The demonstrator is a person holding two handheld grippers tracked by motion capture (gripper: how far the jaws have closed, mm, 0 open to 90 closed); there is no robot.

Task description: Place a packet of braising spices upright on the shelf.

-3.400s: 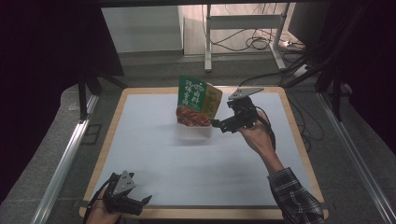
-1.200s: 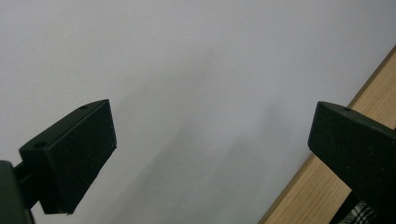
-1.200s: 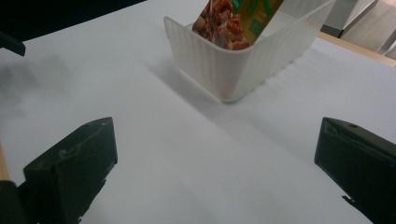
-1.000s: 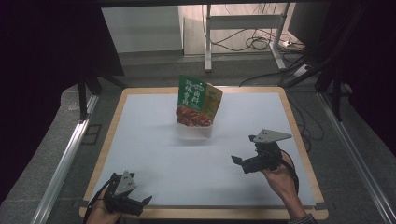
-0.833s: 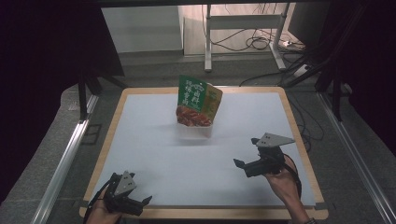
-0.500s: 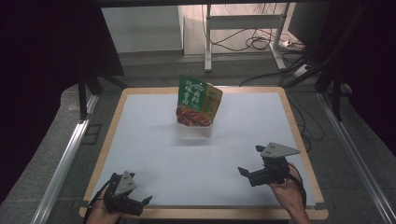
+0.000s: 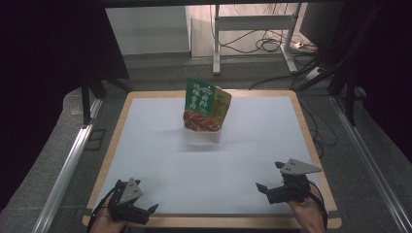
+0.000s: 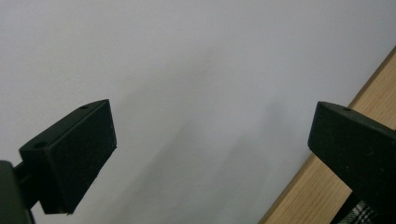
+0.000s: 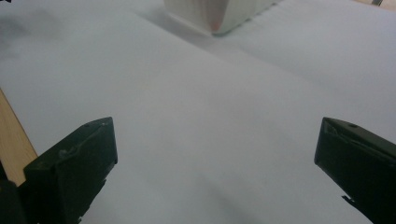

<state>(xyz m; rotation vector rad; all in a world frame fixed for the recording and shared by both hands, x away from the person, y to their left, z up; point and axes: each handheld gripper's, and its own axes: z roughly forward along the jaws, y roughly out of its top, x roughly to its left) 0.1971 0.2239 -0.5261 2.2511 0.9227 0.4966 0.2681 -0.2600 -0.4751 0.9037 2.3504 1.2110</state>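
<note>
A green food box [image 7: 205, 106] with a picture of a red dish stands upright on the far middle of the white table top [image 7: 160, 160]. Its pale bottom edge [image 9: 218, 14] shows at the top of the right gripper view. My right gripper [image 7: 261, 189] rests low at the near right of the table, open, nothing between its jaws [image 9: 215, 154]. My left gripper [image 7: 148, 211] sits at the near left corner, open too, its jaws spread over the bare white surface [image 8: 210, 140] beside the wooden rim.
A wooden rim [image 7: 209, 222] frames the white surface. Metal rails [image 7: 63, 170] run along the left and right of the table. Cables [image 7: 272, 46] and a stand's legs lie on the floor beyond the far edge.
My right gripper has drawn back from beside the box to the near right of the table and come down. The box stays standing. The left gripper has not moved.
</note>
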